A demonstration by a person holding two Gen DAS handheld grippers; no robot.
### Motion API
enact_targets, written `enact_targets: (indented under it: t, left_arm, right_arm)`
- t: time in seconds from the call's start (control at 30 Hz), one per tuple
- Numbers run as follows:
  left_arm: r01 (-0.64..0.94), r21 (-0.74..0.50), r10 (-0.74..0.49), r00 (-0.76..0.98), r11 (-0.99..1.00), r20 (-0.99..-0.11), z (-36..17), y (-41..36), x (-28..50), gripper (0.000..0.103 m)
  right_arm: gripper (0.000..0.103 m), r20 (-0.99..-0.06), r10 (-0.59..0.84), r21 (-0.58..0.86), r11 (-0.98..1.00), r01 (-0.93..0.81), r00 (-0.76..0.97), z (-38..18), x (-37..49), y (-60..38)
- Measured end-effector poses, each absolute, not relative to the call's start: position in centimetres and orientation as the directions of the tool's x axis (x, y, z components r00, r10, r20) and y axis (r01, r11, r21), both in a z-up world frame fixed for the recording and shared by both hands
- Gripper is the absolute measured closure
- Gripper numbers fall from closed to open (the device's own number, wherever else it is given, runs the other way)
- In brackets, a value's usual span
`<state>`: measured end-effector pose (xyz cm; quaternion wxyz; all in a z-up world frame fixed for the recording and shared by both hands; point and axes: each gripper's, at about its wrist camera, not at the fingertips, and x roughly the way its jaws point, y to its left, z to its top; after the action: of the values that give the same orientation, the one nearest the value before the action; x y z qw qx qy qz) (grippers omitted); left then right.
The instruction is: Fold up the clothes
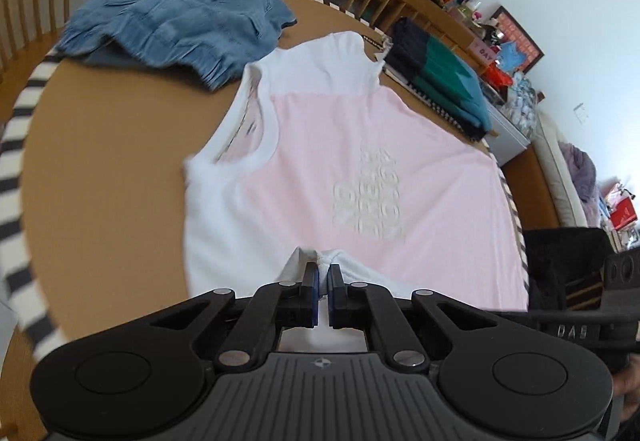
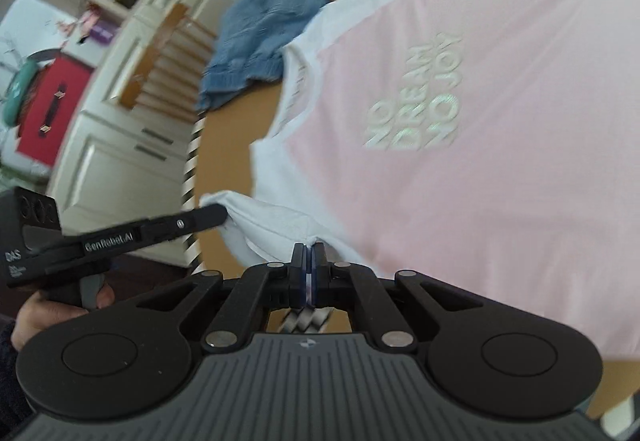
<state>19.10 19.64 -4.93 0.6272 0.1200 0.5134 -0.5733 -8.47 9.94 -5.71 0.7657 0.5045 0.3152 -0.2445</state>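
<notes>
left gripper point(image 1: 323, 275): nearest the lens, jaws pressed together on a bunched white bit of the T-shirt's near edge; a small knot of cloth sits pinched between the blue pads point(image 1: 316, 281).
right gripper point(image 2: 308, 261): jaws pressed together too, thin fold of white fabric nipped at the tips, just beside the other pinch.
T-shirt point(image 1: 360, 169): pink front, white shoulders and sleeves, pale lettering; spread mostly flat across the middle of the round brown table point(image 1: 100, 161), print up, collar toward the left edge, far sleeve toward the far edge.
handling: judged light, soft, limp knit; no stiffness, will drape and sag from any hold, may slip from a shallow pinch.
where to hold: seams and hems, sleeve edge or shoulder; two holds well apart would keep the fold line straight, judged.
risk: both pinches close together, cloth could bunch.
denim garment point(image 1: 180, 17): crumpled at the table's far-left edge, apart from the shirt.
folded stack point(image 1: 436, 81): dark and green, at the far-right edge.
hand point(image 2: 36, 317): holds the left tool's grip.
</notes>
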Motion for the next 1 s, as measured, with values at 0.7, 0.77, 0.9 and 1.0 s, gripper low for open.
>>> enact_targets:
  t: [0.7, 0.77, 0.9, 1.0]
  left_arm:
    - [0.948, -0.273, -0.539, -0.145, 0.165, -0.830, -11.4, 14.1, 15.8, 0.063]
    - [0.958, -0.218, -0.558, -0.079, 0.188, -0.826, -12.3, 13.7, 15.8, 0.068]
    - [0.948, -0.189, -0.578, -0.005, 0.258, -0.816, -12.6, 13.0, 17.1, 0.068]
    - [0.936, -0.172, -0.574, 0.037, 0.306, -0.818, -12.5, 12.8, 18.3, 0.067]
  right_arm:
    - [0.086, -0.797, -0.136, 0.357, 0.681, 0.640, 0.589, -10.5, -4.0, 7.3]
    - [0.086, -0.828, -0.170, 0.290, 0.686, 0.668, 0.534, -12.0, -2.8, 6.9]
    - [0.096, -0.809, -0.240, 0.326, 0.576, 0.750, 0.536, -12.6, -4.8, 4.2]
    - [0.085, -0.813, -0.313, 0.261, 0.558, 0.788, 0.491, -11.7, -5.3, 4.2]
